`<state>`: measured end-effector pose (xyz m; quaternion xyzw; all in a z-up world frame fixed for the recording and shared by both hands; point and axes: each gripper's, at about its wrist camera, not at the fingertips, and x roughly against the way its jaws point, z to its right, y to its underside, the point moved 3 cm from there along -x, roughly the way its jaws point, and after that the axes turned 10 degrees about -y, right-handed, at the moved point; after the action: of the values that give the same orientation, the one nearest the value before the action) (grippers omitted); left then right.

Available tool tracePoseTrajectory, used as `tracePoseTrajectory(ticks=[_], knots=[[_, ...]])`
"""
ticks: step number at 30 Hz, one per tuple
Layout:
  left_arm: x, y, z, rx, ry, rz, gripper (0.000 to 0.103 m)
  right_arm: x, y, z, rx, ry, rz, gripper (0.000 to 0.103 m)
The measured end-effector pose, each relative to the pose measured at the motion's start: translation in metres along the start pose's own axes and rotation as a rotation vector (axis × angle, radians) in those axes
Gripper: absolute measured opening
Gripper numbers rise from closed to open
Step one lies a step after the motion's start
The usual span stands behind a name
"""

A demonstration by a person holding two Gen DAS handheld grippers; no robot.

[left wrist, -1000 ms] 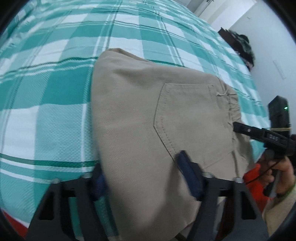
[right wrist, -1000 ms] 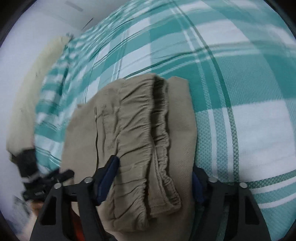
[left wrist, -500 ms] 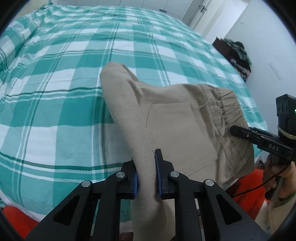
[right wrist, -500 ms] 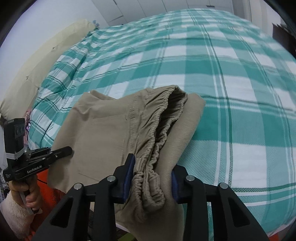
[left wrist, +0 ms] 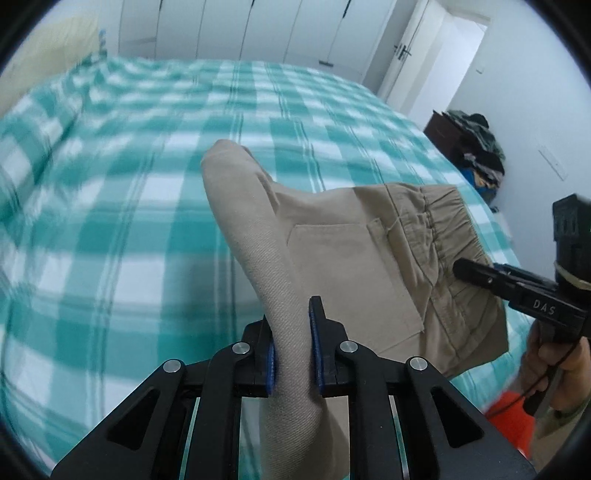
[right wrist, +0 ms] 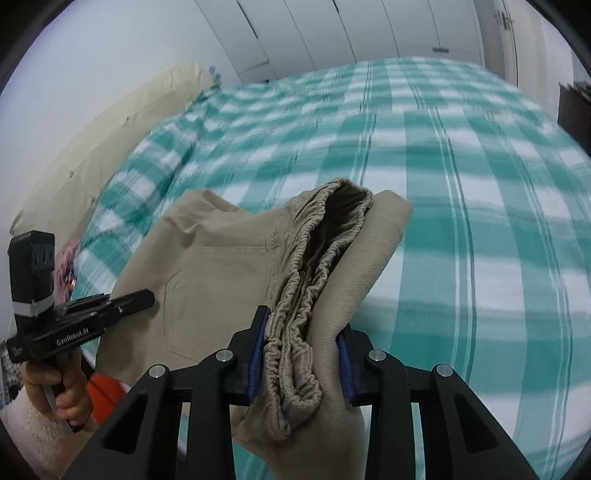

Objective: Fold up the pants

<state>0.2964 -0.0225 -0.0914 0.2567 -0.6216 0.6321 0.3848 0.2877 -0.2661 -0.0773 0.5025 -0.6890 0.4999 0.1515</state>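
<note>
Pants [left wrist: 343,254], khaki, folded, elastic waistband [right wrist: 314,288]

Soft even indoor light, faint shadows, motion-blurred checked bedspread [left wrist: 110,221], sharp foreground, fisheye bending, dark corners

Beyond the held khaki pants [left wrist: 354,258], the teal-checked bedspread [left wrist: 110,206] lies bare far and left, open for a gripper to pass. Obstacles edge it: a cream headboard [right wrist: 92,147] on the left, white wardrobe doors [left wrist: 240,33] at the far end, and a dark cabinet heaped with clothes [left wrist: 476,147] on the right.
</note>
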Motion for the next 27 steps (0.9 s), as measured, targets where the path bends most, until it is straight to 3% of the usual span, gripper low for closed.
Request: tracePoseTrajectory(ticks=[4,7,9,10,12,14,16,17,22,27], knots=[[-0.028,-0.042,-0.01,0.0,-0.055,0.065,0.015,-0.018,-0.051,0.01,0.03,0.015,0.062,0.033],[-0.058,-0.046,-0.017,-0.033,-0.139,0.074,0.021,-0.039,-0.078,0.028,0.012,-0.001,0.093,0.034],[-0.076,-0.036,-0.024,-0.061,-0.234,0.054,0.037,-0.057,-0.084,0.047,-0.022,-0.006,0.061,0.037],[-0.081,-0.026,-0.028,-0.072,-0.281,0.053,0.051,-0.07,-0.082,0.06,-0.045,0.015,0.02,0.04],[-0.077,-0.007,-0.034,-0.067,-0.302,0.075,0.069,-0.086,-0.071,0.081,-0.089,0.08,-0.039,0.04],[-0.063,0.012,-0.037,-0.05,-0.313,0.112,0.092,-0.083,-0.055,0.093,-0.096,0.132,-0.035,0.046],[-0.042,0.031,-0.036,-0.037,-0.331,0.163,0.096,-0.071,-0.038,0.094,-0.073,0.157,-0.023,0.085],[-0.036,0.034,-0.035,-0.038,-0.338,0.18,0.097,-0.064,-0.03,0.091,-0.054,0.169,-0.019,0.091],[0.019,0.058,-0.013,-0.102,-0.432,0.264,0.101,-0.015,0.005,0.064,0.053,0.229,0.027,0.098],[0.079,0.074,0.009,-0.155,-0.478,0.325,0.102,0.059,0.035,0.002,0.226,0.296,0.2,0.103]])
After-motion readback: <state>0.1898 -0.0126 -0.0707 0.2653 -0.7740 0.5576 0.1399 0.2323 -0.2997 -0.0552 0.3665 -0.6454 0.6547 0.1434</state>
